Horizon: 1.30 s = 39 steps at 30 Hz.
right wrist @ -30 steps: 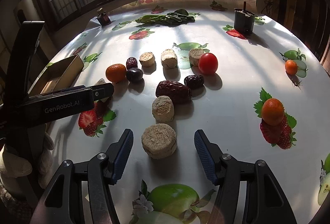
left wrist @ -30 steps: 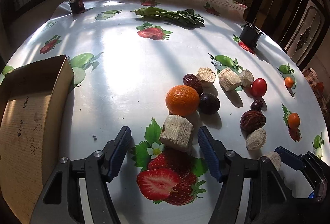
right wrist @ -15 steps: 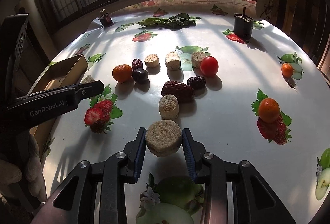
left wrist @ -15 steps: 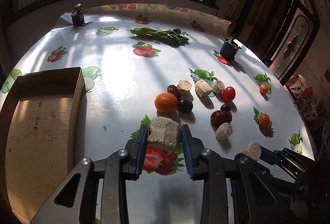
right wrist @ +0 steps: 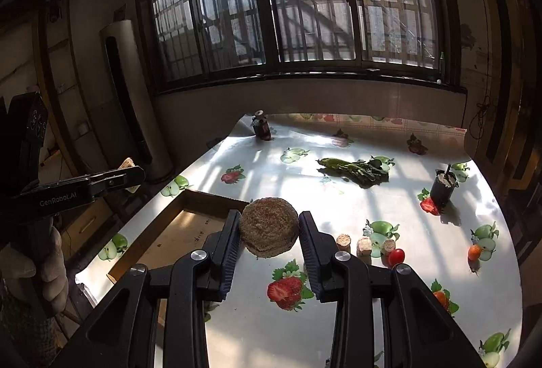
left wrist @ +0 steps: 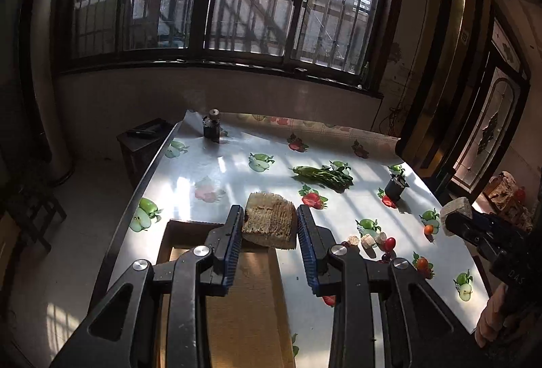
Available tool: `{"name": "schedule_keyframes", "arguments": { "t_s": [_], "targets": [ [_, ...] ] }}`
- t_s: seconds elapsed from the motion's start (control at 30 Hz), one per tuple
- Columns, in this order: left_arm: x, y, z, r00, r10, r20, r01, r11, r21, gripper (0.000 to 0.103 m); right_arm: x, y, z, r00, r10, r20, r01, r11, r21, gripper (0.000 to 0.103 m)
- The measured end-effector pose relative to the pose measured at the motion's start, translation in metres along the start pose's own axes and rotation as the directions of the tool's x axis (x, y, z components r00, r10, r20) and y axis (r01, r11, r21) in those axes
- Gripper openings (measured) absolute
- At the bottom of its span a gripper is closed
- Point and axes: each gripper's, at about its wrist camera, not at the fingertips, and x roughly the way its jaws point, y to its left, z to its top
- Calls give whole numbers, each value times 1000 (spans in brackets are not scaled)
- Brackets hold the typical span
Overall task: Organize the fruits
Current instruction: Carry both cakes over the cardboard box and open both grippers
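Note:
My left gripper [left wrist: 270, 225] is shut on a tan ridged chunk [left wrist: 269, 219], held high above the cardboard box [left wrist: 244, 307]. My right gripper [right wrist: 269, 230] is shut on a round tan chunk [right wrist: 269, 225], held above the table beside the box [right wrist: 169, 236]. Several tan chunks [right wrist: 364, 244] and a red cherry tomato [right wrist: 396, 256] lie on the table to the right. The right gripper also shows in the left wrist view [left wrist: 455, 219], and the left gripper in the right wrist view [right wrist: 130, 173].
The table [right wrist: 355, 205] has a fruit-print cloth. Leafy greens [right wrist: 355, 166], a dark cup [right wrist: 442, 188] and a small bottle [right wrist: 261, 127] stand toward the back. A window wall lies behind.
Both grippers have lifted their chunks high off the table and moved left toward the box. The views now tilt up to the window.

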Motion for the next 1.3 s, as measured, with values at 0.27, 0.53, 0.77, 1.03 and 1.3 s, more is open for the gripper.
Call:
{"name": "schedule_keyframes", "arguments": {
  "t_s": [0.27,0.53,0.77,1.03,1.3],
  "targets": [
    [86,69,18,990,124,-73,-128,991,-48,31,109,46,41,992,72,-101,-74,997,-17,38],
    [217,109,-65,940,56,-335,-117,979,-166,31,268,68,-50,927,64,-370,-87,995,-46,38],
    [257,123,-93,911,20,-413,-117,971,-211,31,322,67,-82,896,21,-444,-66,994,-85,38],
    [255,124,-96,909,2,-418,-116,962,-247,43,327,68,-83,904,-8,-428,-41,994,-106,47],
    [179,99,-78,949,69,-306,-126,977,-172,51,256,66,-62,953,-17,-302,-19,993,-118,62]
  ]
}}
